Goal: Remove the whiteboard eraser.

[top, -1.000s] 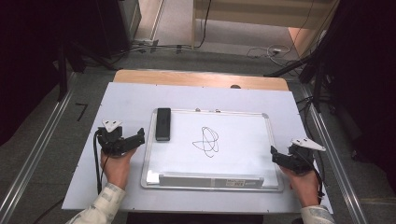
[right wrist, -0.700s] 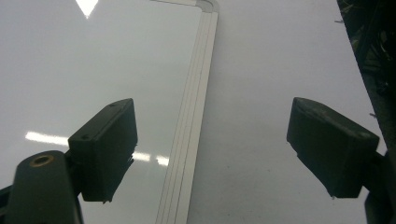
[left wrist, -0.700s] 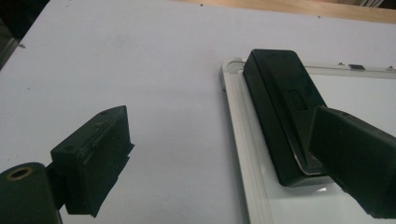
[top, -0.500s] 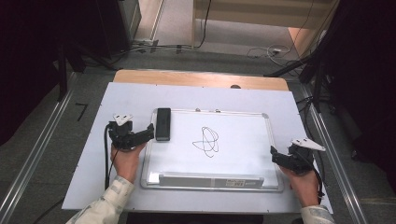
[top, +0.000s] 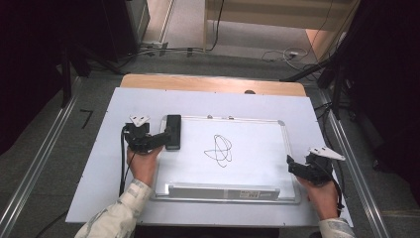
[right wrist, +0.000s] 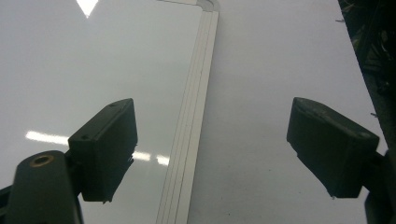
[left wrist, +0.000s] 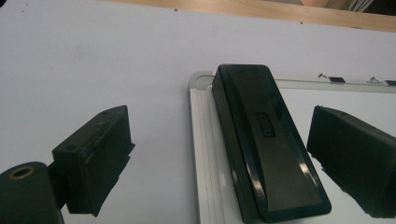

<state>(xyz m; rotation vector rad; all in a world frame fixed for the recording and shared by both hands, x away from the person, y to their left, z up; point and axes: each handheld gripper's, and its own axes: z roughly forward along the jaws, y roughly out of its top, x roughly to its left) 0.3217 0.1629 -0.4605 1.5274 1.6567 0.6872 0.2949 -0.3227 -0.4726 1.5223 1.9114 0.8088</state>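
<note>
On the matte white worktop [top: 99, 173], the left tool [top: 166, 137] spreads wide around a glossy black oblong eraser [top: 173, 131] lying on the whiteboard's [top: 247, 168] ribbed left frame, not touching it. A looping scribble [top: 219, 150] marks the board. The right tool [top: 292, 163] gapes empty.

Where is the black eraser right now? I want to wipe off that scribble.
In the high view the eraser lies on the whiteboard's top left corner, left of the scribble. The open left gripper straddles it.
</note>
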